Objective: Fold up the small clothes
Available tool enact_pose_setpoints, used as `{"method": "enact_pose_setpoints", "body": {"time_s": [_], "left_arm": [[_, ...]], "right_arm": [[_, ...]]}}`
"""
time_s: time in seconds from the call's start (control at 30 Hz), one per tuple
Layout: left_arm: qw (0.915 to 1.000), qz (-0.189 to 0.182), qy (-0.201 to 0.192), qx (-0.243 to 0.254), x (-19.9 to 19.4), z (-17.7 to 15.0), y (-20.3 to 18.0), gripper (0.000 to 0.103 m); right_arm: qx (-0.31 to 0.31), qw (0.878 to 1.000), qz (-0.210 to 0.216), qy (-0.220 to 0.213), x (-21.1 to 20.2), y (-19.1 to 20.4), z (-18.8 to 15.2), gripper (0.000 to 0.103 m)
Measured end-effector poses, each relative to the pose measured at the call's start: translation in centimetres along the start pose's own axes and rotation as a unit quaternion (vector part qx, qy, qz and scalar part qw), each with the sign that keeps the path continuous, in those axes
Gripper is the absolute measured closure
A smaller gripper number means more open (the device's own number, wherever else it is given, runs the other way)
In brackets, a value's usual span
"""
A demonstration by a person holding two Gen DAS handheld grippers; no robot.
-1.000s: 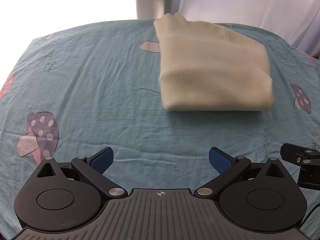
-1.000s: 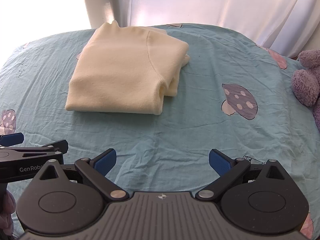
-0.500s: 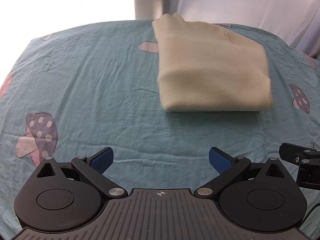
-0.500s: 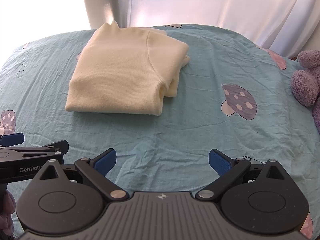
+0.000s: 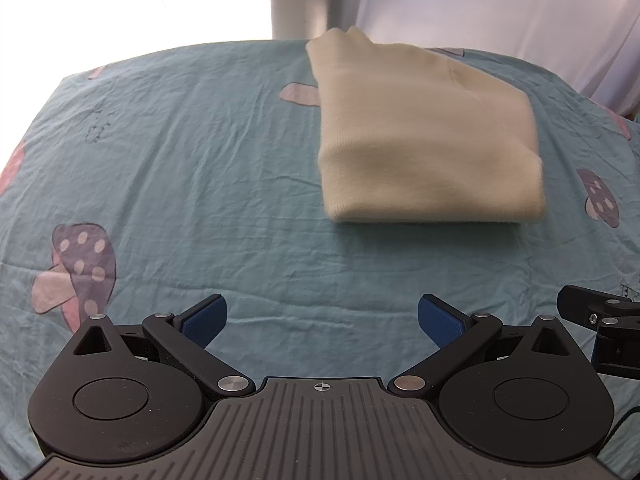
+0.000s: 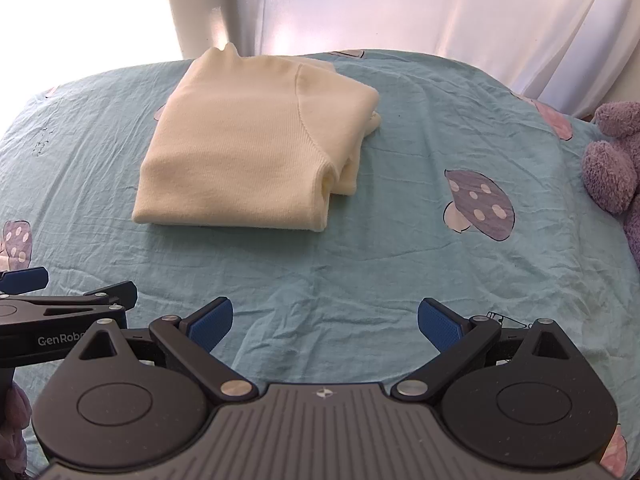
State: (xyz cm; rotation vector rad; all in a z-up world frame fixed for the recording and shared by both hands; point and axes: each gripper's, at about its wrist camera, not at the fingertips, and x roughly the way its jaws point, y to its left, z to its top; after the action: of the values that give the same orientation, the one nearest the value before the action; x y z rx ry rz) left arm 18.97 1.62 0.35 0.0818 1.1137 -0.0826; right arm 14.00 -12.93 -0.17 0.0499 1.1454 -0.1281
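On the teal mushroom-print sheet (image 6: pixel 400 240) a folded cream sweater (image 6: pixel 248 160) lies flat, at about 11 o'clock from the right gripper (image 6: pixel 324 320) and 1 o'clock from the left gripper (image 5: pixel 320 320). Both grippers hover spread wide, holding nothing, well apart from it. At 3 o'clock sits a purple plush toy (image 6: pixel 612 160).

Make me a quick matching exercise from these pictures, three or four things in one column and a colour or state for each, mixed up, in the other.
1. sweater
2. bedsheet
3. plush toy
4. right gripper

A. purple, at the right edge
B. open, holding nothing
C. cream, folded
D. teal with a mushroom print

Pairs: 1-C, 2-D, 3-A, 4-B
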Motion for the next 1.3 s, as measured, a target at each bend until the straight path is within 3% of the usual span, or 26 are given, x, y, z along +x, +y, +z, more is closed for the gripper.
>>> {"method": "enact_pose_setpoints", "body": {"time_s": [1.3], "left_arm": [[0.9999, -0.003, -0.005, 0.014, -0.04, 0.28, -0.57, 0.0]], "right_arm": [[-0.003, 1.0, -0.001, -0.004, 0.1, -0.04, 0.53, 0.004]]}}
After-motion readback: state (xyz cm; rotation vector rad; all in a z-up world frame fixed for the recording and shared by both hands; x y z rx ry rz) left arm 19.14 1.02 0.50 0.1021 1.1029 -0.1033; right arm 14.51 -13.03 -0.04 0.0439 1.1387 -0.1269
